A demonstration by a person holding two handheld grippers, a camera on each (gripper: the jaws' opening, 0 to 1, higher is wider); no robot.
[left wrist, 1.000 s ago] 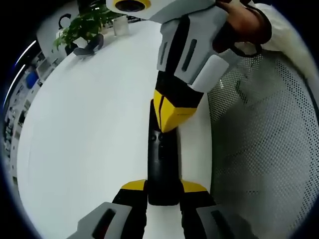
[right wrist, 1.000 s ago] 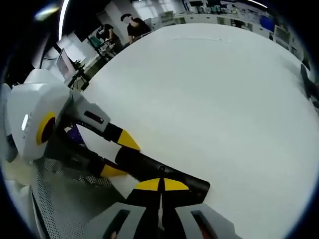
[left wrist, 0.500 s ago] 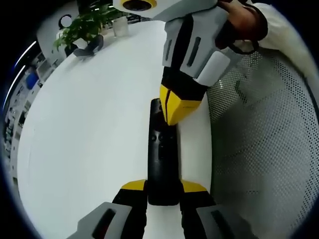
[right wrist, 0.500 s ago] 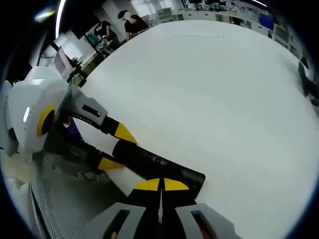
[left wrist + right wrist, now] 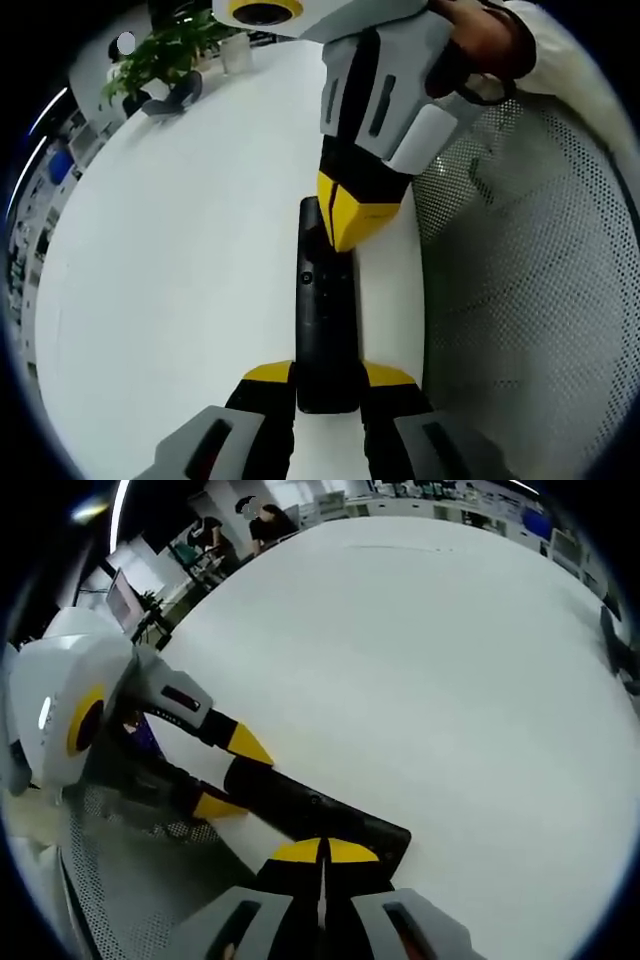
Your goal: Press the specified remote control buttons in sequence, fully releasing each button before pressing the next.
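A long black remote (image 5: 325, 330) lies on the white table (image 5: 180, 250), running straight away from my left gripper (image 5: 327, 375), which is shut on its near end. My right gripper (image 5: 345, 225) reaches in from the top, its yellow tips shut together over the far part of the remote, just past a small round button (image 5: 305, 277). Whether the tips touch the remote I cannot tell. In the right gripper view, my right gripper (image 5: 322, 852) is shut above the remote (image 5: 300, 805), and the left gripper (image 5: 232, 776) clamps its other end.
A white perforated mesh surface (image 5: 520, 300) borders the table on the right. A potted plant (image 5: 160, 55) and a dark object (image 5: 175, 95) stand at the far corner. A person's hand (image 5: 480, 40) holds the right gripper. People (image 5: 265, 520) sit beyond the table (image 5: 420, 660).
The right gripper's tips have moved along the remote toward its far end, uncovering the round button. The left gripper keeps its hold on the remote.
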